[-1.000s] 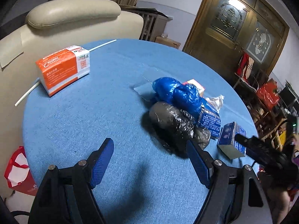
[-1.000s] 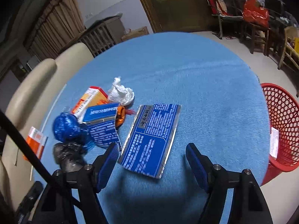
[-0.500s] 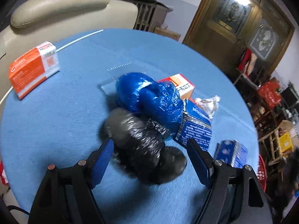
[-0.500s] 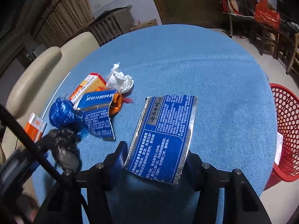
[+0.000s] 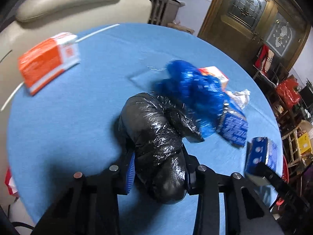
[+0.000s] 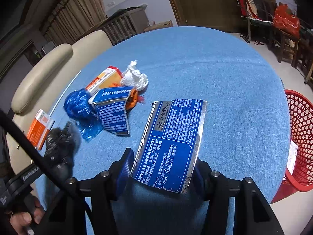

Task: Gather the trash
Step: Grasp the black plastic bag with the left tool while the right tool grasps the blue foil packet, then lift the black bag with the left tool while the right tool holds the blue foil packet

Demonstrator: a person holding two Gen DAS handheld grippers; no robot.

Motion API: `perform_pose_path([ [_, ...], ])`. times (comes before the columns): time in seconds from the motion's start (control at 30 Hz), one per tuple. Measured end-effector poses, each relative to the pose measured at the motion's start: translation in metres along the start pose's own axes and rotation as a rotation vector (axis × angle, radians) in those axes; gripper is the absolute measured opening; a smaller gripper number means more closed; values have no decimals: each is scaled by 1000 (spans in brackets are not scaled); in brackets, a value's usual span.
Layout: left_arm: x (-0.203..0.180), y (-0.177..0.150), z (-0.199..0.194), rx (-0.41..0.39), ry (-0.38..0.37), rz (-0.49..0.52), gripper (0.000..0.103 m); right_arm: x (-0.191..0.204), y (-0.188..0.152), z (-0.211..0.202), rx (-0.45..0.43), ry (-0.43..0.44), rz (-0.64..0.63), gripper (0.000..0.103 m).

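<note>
My left gripper (image 5: 158, 168) is shut on a crumpled black plastic bag (image 5: 156, 137) and holds it over the blue table; the bag also shows in the right wrist view (image 6: 60, 143). My right gripper (image 6: 162, 166) is shut on a flattened blue carton (image 6: 172, 141), which also shows in the left wrist view (image 5: 260, 154). Behind on the table lie a blue plastic bag (image 5: 191, 92), a torn blue box (image 6: 113, 111), a small orange and white box (image 6: 103, 78) and a white tissue wad (image 6: 135, 76).
A red mesh basket (image 6: 299, 137) stands on the floor to the right of the round blue table (image 6: 225, 78). An orange tissue pack (image 5: 49, 58) and a white straw (image 5: 97, 31) lie at the far left edge. A beige sofa (image 5: 68, 5) stands behind.
My left gripper moved forward over the black bag, closed on it and lifted it. My right gripper closed on the blue carton and raised it.
</note>
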State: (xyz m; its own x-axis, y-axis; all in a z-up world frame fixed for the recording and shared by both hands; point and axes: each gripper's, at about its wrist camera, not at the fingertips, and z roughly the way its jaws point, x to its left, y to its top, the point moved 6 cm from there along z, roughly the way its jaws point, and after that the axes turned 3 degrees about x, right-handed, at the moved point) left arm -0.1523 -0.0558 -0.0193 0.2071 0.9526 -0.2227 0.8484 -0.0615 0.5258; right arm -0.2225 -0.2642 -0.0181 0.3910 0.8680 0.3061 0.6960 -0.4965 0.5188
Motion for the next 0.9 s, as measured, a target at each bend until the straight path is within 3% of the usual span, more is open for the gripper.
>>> perform_pose_path([
  [0.13,25,-7,-14,-27,31,-19,41,14,-3,-8,-5,14,-24,58],
  [0.33,31,-3,-27,-39,-12,-32,41,35,-11,-16,-6,35,-49,58],
  [0.9,-21,-8,-31,-52,-19,112,41,15,-21,-33,-32,66,29,58],
])
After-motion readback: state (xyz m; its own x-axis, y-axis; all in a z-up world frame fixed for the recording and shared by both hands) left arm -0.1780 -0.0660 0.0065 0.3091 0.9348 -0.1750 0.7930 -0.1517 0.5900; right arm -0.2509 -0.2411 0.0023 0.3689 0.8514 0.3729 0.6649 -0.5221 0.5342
